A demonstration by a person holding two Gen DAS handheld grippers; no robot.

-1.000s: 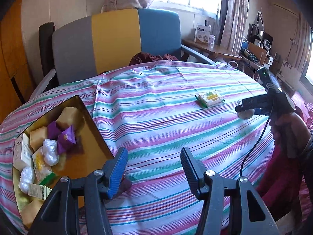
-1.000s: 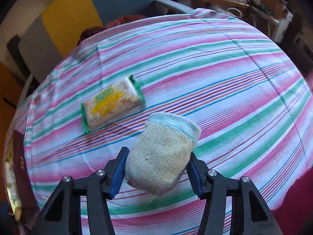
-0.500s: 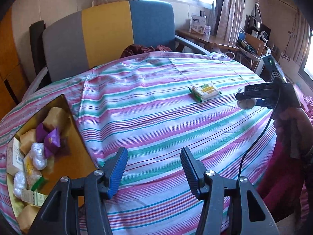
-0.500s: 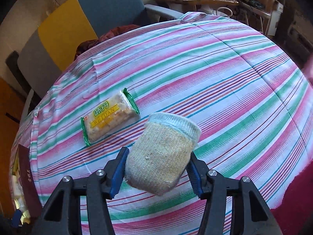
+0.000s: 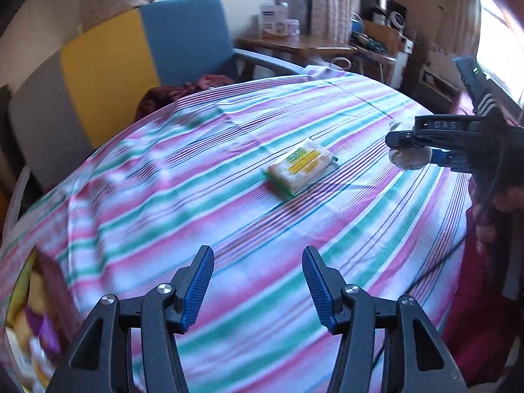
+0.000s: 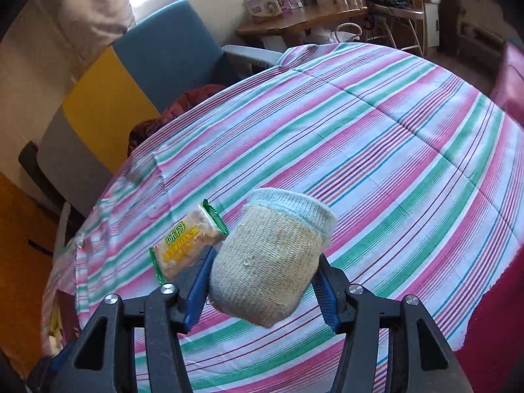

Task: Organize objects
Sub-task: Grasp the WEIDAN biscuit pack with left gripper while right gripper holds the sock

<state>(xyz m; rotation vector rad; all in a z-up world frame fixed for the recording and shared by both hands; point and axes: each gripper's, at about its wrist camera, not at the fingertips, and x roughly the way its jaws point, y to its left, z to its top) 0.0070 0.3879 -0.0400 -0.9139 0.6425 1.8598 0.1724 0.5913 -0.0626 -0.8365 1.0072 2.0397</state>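
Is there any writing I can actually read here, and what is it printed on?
"WEIDAN": yellow band of the snack packet on the striped tablecloth; the green characters above it are too blurred.
"DAS": side of the right tool, in the left wrist view.
White box on the far desk: print too small to read.

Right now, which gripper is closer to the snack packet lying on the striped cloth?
Right. The right gripper, shut on the knitted jar, hangs just beside the snack packet; the empty left gripper is farther back.
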